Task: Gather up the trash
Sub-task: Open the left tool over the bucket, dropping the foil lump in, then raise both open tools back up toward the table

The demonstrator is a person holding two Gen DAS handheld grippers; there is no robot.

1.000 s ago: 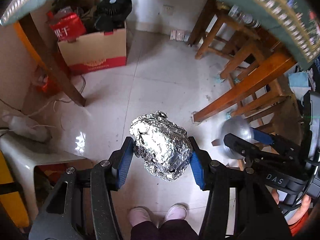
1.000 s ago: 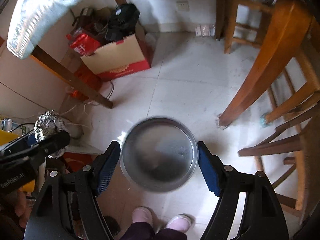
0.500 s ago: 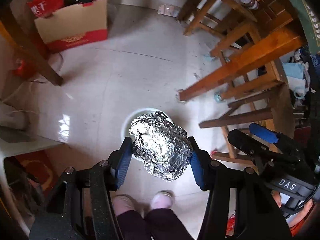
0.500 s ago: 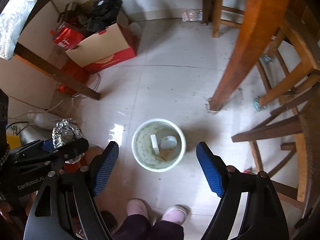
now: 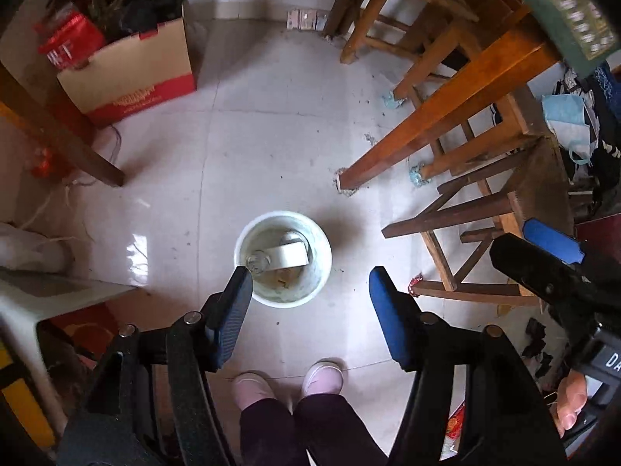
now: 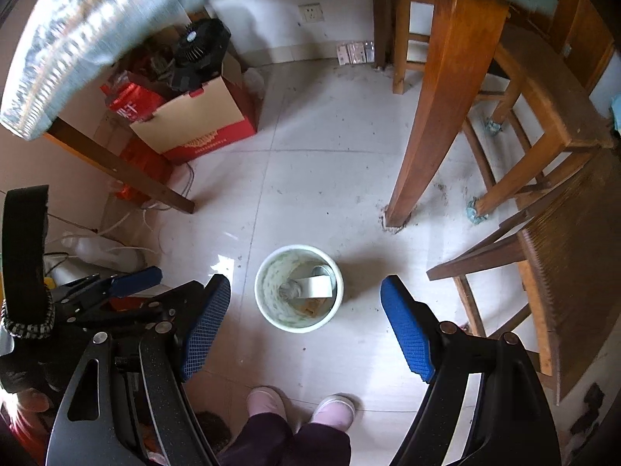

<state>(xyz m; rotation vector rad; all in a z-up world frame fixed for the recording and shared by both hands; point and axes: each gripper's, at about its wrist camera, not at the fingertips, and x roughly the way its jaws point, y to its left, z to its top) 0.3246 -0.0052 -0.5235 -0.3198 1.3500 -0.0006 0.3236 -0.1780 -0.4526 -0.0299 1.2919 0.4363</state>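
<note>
Both grippers hang over the bin, pointing steeply down at the tiled floor. The left gripper has its jaws apart and still opening, with nothing between them. The right gripper also stands wide apart and empty. In the left view the bin sits at 12 o'clock from the left fingertips; in the right view it lies squarely between the two blue pads.

Inside the bin a crumpled foil ball rests at about 9 o'clock, beside a white box and a round lid, with brown scraps below them. The foil looks to be in, so this drop seems done.

Several risks remain. The bin is light and open, and the person's slippers stand just at 6 o'clock from it, so a step forward could tip it and spill the load. The table leg and the stools crowd the 2 o'clock side, where a swinging gripper could knock wood. Blue scraps by the stool feet may be further trash, awkward to reach between the legs.
</note>
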